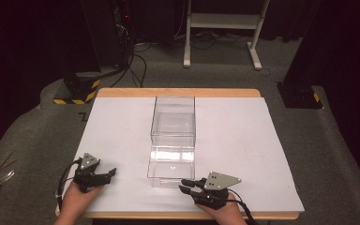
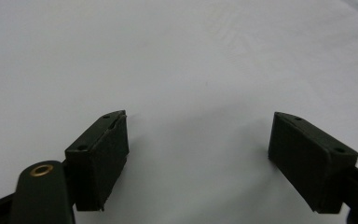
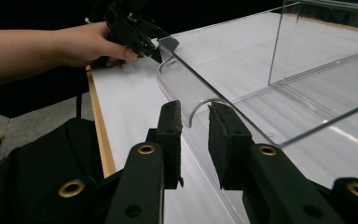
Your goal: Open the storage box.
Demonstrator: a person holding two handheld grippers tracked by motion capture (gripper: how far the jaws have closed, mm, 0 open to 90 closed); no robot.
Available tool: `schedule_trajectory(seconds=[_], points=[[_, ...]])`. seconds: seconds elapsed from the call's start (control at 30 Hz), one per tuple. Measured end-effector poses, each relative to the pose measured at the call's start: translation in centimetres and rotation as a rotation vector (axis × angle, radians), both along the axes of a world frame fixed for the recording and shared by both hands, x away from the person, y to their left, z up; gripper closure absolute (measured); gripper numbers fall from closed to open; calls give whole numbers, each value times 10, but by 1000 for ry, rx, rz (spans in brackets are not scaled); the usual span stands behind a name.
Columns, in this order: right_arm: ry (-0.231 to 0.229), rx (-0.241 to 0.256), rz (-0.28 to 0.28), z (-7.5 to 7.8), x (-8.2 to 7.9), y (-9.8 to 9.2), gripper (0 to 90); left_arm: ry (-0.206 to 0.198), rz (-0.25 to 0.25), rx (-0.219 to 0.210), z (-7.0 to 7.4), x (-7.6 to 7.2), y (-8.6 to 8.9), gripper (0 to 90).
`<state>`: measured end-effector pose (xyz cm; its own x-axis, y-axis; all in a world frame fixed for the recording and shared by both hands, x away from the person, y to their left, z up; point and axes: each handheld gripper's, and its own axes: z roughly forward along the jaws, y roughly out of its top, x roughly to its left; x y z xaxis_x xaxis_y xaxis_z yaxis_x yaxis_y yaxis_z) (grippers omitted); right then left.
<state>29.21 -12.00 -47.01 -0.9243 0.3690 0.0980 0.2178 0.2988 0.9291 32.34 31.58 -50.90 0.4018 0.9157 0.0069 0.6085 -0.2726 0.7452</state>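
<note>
A clear box point(image 1: 173, 140) stands at the middle of the desk point(image 1: 243, 140), which is covered in white; a wooden edge shows at the near and far sides. In the high view the box reads as two sections: a taller far part and a lower near part that reaches toward the person.

Right claw point(image 1: 186, 184): at the near right of the desk, lying just at the box's near corner. The right gripper view adds what the high view cannot resolve: the jaws stand a little apart, one on each side of the box's curled front lip point(image 3: 186, 93), not pressed onto it. Whether a pad touches the lip cannot be told.

Left claw point(image 1: 111, 174): at the near left, well apart from the box, resting low over the desk. The left gripper view shows its jaws spread wide with only bare white surface between them. The right gripper view shows the left hand point(image 3: 91, 44) holding that claw beyond the lip.
</note>
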Motion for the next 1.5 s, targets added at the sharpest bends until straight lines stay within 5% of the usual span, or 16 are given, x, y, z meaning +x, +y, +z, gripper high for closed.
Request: schedule_trajectory(seconds=[0.37,0.6,0.97,1.33,1.5], points=[[-61,68,-28,14,-3,-10,778,1,0,0,0,0,0,203],[-88,91,-62,20,-1,-9,710,1,-2,2,0,0,0,203],[-125,71,-246,22,12,-26,591,1,-2,3,0,0,0,203],[-127,27,-418,19,28,-58,573,0,-2,3,0,0,0,202],[-140,-39,-512,14,37,-77,552,1,-2,2,0,0,0,203]])
